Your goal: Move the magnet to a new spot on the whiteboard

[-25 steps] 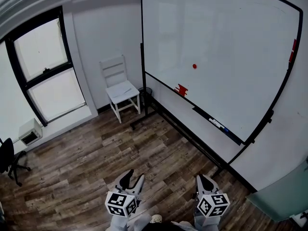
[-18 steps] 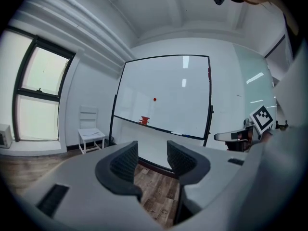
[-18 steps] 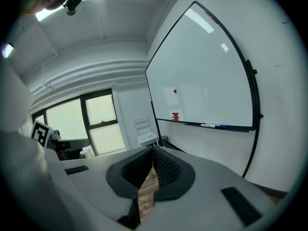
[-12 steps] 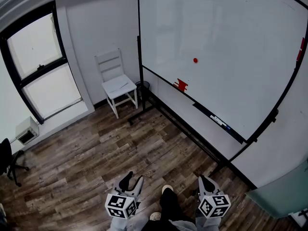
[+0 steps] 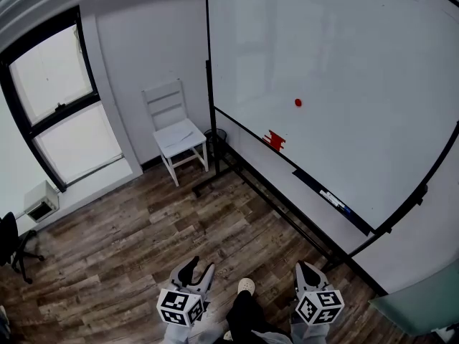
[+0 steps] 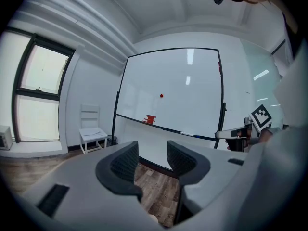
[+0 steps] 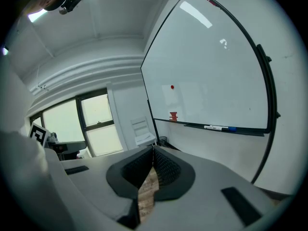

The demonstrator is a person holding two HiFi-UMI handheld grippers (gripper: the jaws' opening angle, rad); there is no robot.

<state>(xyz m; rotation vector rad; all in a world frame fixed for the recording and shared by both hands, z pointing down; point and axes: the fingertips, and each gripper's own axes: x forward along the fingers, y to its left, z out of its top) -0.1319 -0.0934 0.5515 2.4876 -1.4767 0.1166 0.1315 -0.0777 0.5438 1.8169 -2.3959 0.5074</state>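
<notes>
A small round red magnet (image 5: 297, 102) sticks to the big whiteboard (image 5: 358, 70), a little above its lower rail; it also shows as a red dot, the magnet (image 6: 161, 96) in the left gripper view and the magnet (image 7: 172, 87) in the right gripper view. My left gripper (image 5: 198, 270) is low in the head view, far from the board, jaws open and empty. My right gripper (image 5: 303, 271) hangs beside it, jaws shut with nothing between them.
A red eraser (image 5: 274, 141) and markers (image 5: 334, 199) sit on the board's tray. A white chair (image 5: 175, 135) stands left of the board, under a window (image 5: 57, 113). A person's shoe (image 5: 245, 287) shows between the grippers on the wood floor (image 5: 143, 242).
The view has shifted closer to the whiteboard, so the magnet sits slightly lower and further right in the frame. A leg and shoe have stepped forward between the grippers, which keep their pose.
</notes>
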